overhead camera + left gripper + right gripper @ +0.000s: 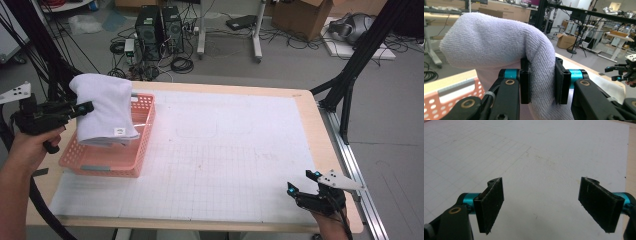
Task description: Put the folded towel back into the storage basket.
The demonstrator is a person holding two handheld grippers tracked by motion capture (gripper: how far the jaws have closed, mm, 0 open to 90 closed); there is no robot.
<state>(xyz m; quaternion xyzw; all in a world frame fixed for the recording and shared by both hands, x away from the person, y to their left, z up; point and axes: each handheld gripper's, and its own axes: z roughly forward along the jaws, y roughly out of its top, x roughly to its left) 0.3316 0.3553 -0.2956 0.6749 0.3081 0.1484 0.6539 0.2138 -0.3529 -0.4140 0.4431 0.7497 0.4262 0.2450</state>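
Observation:
A folded white towel (106,107) hangs over the pink perforated basket (87,159) at the table's left side, its lower edge down inside the basket. My left gripper (86,107) comes in level from the left and is shut on the towel's left fold. In the left gripper view the black pads (525,83) squeeze the thick white towel (499,42), with the basket's rim (451,93) below. My right gripper (302,182) rests near the table's front right corner, jaws wide apart. The right gripper view shows bare gridded mat between the pads (491,202).
A white gridded mat (225,150) covers most of the wooden table (309,107). Behind the table stand computer towers (160,30), cables and cardboard boxes. A black frame leg (350,80) rises at the right, and a metal rail (357,170) runs along the right edge.

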